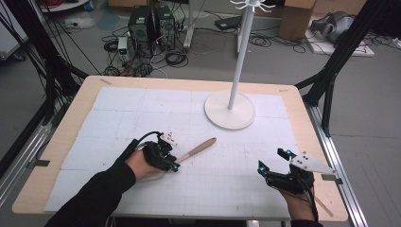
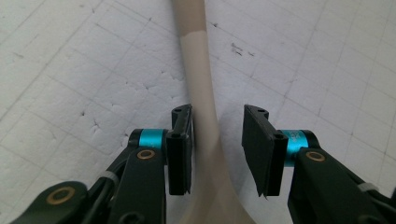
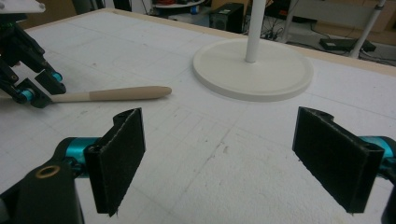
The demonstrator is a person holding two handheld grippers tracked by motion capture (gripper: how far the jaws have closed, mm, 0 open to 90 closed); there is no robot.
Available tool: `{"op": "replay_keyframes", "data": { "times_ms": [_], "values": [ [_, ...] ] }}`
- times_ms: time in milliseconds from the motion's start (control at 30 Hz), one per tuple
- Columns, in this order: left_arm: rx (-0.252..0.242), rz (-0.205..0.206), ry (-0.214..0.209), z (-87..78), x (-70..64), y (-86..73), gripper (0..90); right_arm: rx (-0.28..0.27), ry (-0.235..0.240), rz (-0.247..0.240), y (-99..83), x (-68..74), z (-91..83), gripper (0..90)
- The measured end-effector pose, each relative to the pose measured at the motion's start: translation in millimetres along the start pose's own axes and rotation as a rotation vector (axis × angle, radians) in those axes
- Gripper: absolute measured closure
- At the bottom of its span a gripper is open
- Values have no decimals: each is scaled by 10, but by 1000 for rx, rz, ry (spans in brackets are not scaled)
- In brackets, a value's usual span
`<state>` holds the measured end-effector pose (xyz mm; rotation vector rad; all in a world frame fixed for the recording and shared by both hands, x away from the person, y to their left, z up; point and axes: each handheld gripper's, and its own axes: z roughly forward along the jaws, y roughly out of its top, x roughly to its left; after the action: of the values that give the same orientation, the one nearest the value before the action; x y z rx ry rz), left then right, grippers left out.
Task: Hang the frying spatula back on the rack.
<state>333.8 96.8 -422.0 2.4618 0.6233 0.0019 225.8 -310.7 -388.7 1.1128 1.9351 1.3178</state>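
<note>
A wooden utensil [image 1: 198, 149] lies on the white gridded mat, its darker tan handle end pointing toward the far right. Its broad pale end sits under the person's left hand. My left gripper [image 1: 174, 163] straddles the thin neck of the utensil [image 2: 196, 70]. It is open: the left pad [image 2: 180, 154] touches the neck, while a gap separates the neck from the right pad. My right gripper [image 1: 271, 160] hovers near the mat's front right, open wide [image 3: 224, 158] with nothing between its pads. In the right gripper view the utensil [image 3: 116, 94] and the left gripper [image 3: 39, 88] appear at the left.
A white stand with a round base [image 1: 230, 111] and a tall pole [image 1: 239, 56] occupies the far middle of the mat; its base [image 3: 261, 74] lies ahead of my right gripper. The wooden table edge [image 1: 66, 123] frames the mat. Computers and cables sit on the floor beyond.
</note>
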Motion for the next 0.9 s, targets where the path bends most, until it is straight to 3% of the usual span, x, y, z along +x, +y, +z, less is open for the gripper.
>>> {"op": "replay_keyframes", "data": {
  "times_ms": [400,900],
  "values": [
    [2,8,25,-3,-37,5,699,-4,7,4,0,-4,-1,159],
    [29,22,116,33,-137,42,753,6,15,0,-1,4,12,159]
  ]
}}
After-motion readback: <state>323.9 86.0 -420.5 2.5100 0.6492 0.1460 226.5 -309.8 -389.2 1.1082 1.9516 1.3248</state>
